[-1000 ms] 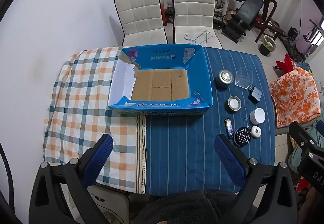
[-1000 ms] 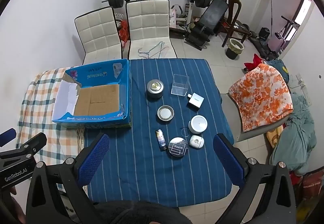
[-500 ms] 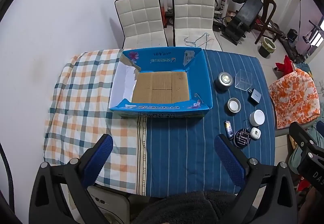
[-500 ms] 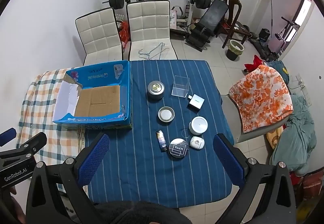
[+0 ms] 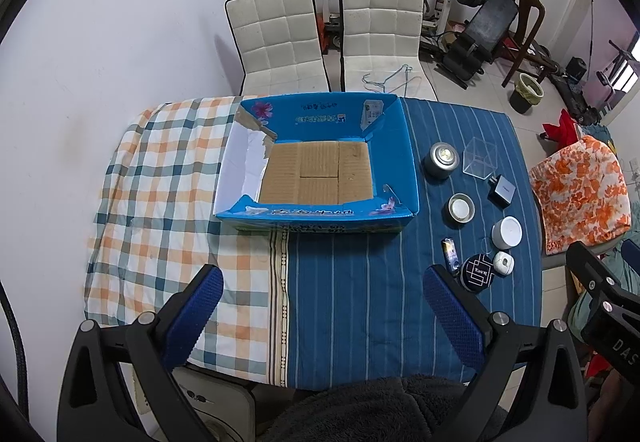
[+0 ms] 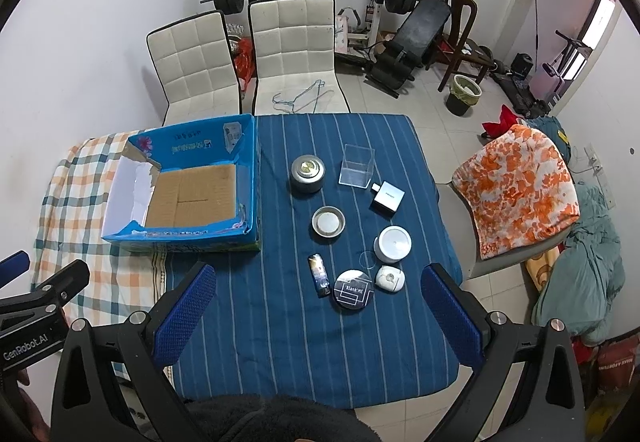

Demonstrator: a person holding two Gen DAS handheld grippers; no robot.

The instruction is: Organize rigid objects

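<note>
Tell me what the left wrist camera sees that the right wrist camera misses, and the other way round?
Only the left wrist view shows the whole checked cloth to its left edge, with bare wall beside it.

Only the right wrist view shows the teal bedding beyond the orange floral blanket, and the table's bare right edge.

Both show the empty blue cardboard box, the small items on the striped blue cloth, such as the round black tin and clear plastic cube, two white chairs, and the weight bench.
</note>
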